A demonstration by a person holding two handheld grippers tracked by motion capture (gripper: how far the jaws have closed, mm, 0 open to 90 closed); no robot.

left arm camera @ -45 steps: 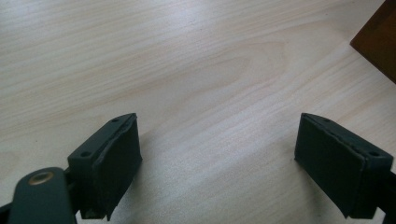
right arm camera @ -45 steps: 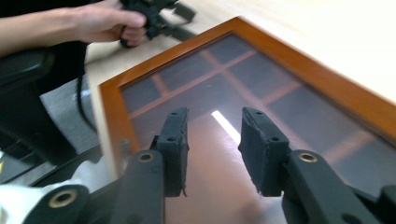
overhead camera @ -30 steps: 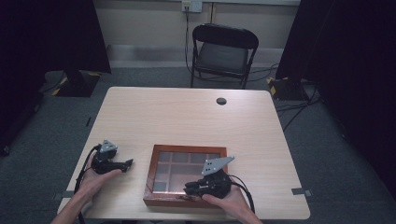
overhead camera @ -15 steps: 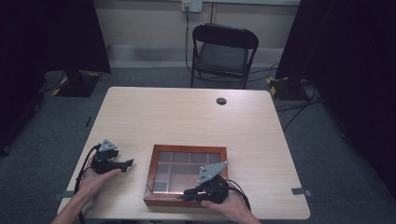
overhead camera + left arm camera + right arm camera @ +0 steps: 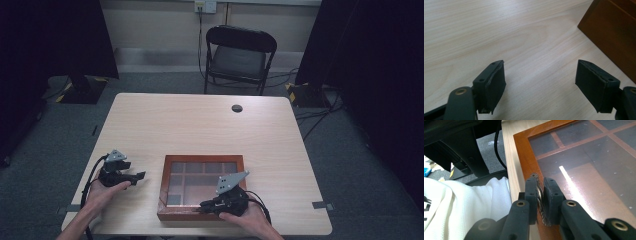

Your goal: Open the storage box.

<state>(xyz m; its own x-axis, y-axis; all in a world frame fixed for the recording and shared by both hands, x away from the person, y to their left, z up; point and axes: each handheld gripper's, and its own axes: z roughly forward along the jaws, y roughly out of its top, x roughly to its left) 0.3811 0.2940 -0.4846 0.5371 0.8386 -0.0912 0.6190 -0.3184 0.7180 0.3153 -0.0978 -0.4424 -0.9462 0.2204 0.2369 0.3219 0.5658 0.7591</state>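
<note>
The box [image 5: 202,186], a wooden case with a glass lid over dark compartments, lies at the lower centre of the high view, near the table [image 5: 200,125] edge closest to the person. At its lower right, the right gripper [image 5: 204,205] is clenched on a small metal clasp [image 5: 539,195] at the lid's front rim; in the right gripper view the pads pinch what looks like a latch plate, though blur hides its exact shape. The left gripper [image 5: 141,175] sits at the lower left, well apart from the box, its jaws released over bare wood after closing a little. Nothing lies between them.
</note>
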